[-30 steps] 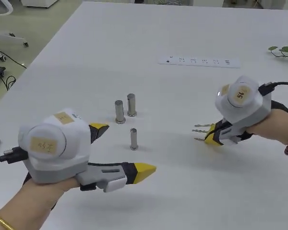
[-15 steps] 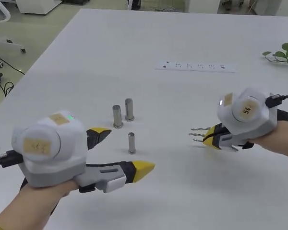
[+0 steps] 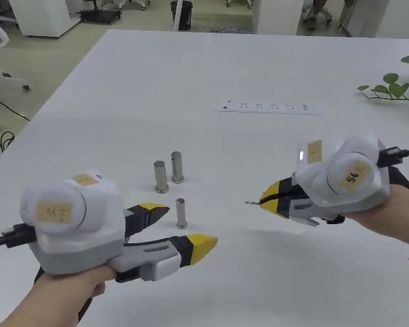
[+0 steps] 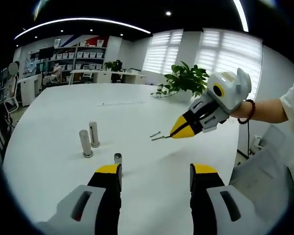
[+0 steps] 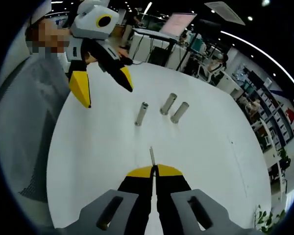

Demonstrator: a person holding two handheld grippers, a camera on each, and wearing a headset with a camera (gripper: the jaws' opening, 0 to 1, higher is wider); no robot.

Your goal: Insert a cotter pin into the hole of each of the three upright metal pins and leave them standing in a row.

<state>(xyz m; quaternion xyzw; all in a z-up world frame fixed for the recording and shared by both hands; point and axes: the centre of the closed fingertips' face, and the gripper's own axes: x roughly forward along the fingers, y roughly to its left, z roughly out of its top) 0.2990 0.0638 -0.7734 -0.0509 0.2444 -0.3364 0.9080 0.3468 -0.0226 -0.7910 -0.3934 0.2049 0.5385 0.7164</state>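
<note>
Three metal pins (image 3: 177,167) stand upright on the white table (image 3: 123,88), two of them close together. The third pin (image 3: 181,213) stands apart, nearer the person, just ahead of the left gripper (image 3: 184,226), whose jaws are spread wide with nothing between them. Well off to the right, the right gripper (image 3: 267,199) is clenched on thin cotter pins (image 4: 157,136) that stick out from its tip. A power strip (image 3: 269,106) and a plant (image 3: 392,85) lie farther back
</note>
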